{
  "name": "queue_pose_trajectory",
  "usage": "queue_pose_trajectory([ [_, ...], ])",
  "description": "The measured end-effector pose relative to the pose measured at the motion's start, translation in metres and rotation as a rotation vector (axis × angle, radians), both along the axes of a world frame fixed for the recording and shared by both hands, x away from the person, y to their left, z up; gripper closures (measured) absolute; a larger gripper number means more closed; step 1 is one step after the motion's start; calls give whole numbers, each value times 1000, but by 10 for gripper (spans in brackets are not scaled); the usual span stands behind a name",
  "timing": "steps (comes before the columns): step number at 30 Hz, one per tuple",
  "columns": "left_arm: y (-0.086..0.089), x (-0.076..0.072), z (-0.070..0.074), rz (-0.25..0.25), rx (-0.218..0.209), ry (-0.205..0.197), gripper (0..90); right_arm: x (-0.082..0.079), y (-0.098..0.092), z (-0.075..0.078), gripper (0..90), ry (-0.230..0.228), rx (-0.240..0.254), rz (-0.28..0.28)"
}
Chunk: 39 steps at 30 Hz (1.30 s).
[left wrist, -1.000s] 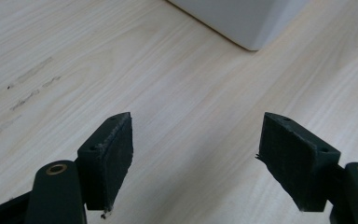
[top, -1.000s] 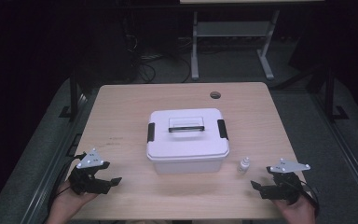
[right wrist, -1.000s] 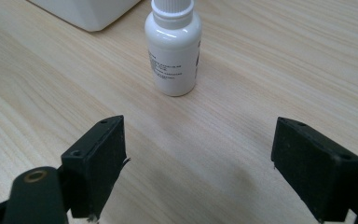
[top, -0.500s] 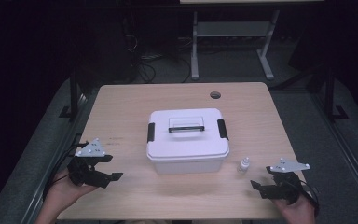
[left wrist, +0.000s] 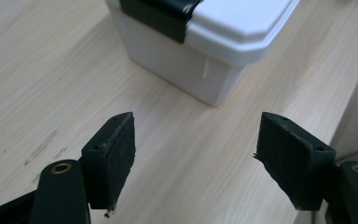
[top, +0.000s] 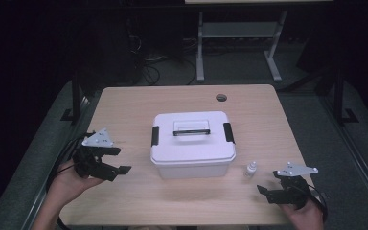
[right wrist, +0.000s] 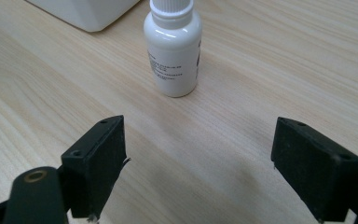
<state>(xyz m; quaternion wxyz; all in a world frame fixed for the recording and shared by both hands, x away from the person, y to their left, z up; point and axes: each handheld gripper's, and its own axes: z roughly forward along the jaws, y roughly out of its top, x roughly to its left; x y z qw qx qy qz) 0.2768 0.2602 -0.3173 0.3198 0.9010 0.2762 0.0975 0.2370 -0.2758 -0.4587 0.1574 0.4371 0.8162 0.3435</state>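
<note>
Left gripper (top: 117,160) has lifted off the table (top: 134,100) and shifted further from the person, now level with the front left corner of the white box (top: 192,143), jaws spread and pointed toward it.

High view looks down the table (top: 124,103) — 2 gripper views sit close, sharing the box (top: 192,143).

1. A white lidded plastic box (top: 192,143) with black latches stands mid-frame on the light wooden table (top: 139,103).
2. A small white dropper bottle (top: 251,169) stands just beside the box's lower right.
3. Bare tabletop spans the upper and lower-left frame.
</note>
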Motion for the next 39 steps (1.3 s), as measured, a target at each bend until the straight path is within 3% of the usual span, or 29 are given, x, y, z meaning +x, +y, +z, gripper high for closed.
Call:
queue_pose_trajectory([
  [14,-34,21,25,-64,20,10,313,0,-3,1,172,0,10,0],
  [28,-65,38,38,-118,34,20,328,-1,-2,1,172,5,15,5],
  [39,-96,56,47,-181,71,27,339,-3,-6,2,172,2,29,3],
])
